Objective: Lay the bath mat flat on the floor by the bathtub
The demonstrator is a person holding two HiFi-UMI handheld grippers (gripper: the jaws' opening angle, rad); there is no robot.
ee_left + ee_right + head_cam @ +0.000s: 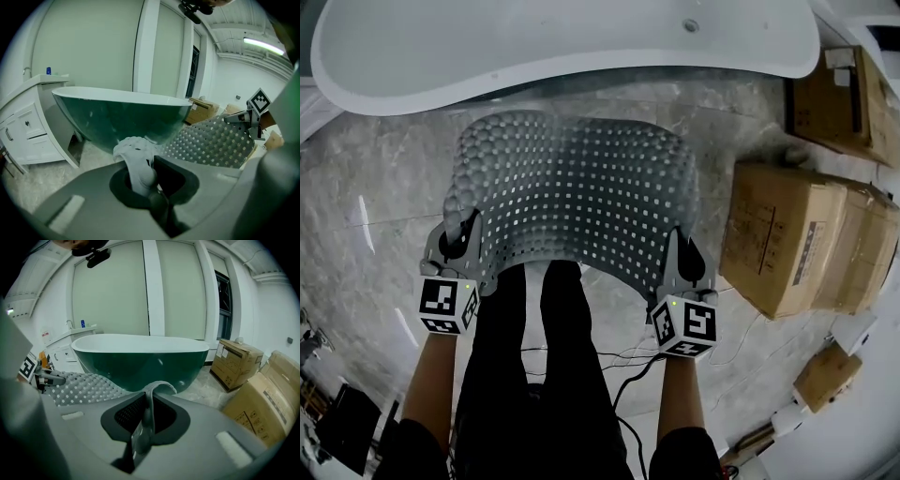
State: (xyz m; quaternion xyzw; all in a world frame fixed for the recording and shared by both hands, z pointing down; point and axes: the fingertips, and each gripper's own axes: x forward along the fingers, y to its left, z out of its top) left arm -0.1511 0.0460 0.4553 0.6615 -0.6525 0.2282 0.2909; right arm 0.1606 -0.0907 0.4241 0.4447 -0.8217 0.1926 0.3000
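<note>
A grey perforated bath mat (572, 202) hangs stretched in the air between my two grippers, above the marble floor and just in front of the white bathtub (562, 42). My left gripper (461, 246) is shut on the mat's near left corner, which bunches up between the jaws as a grey fold (136, 159). My right gripper (682, 267) is shut on the near right corner, a thin fold of mat (149, 408) pinched in its jaws. The mat's far edge curves down toward the tub. The tub (140, 359) looks green in both gripper views.
Cardboard boxes (797, 234) are stacked on the floor at the right, and more stand farther back (839, 94). A white cabinet (28, 126) stands left of the tub. Cables (628, 361) trail on the floor by the person's legs (534, 375).
</note>
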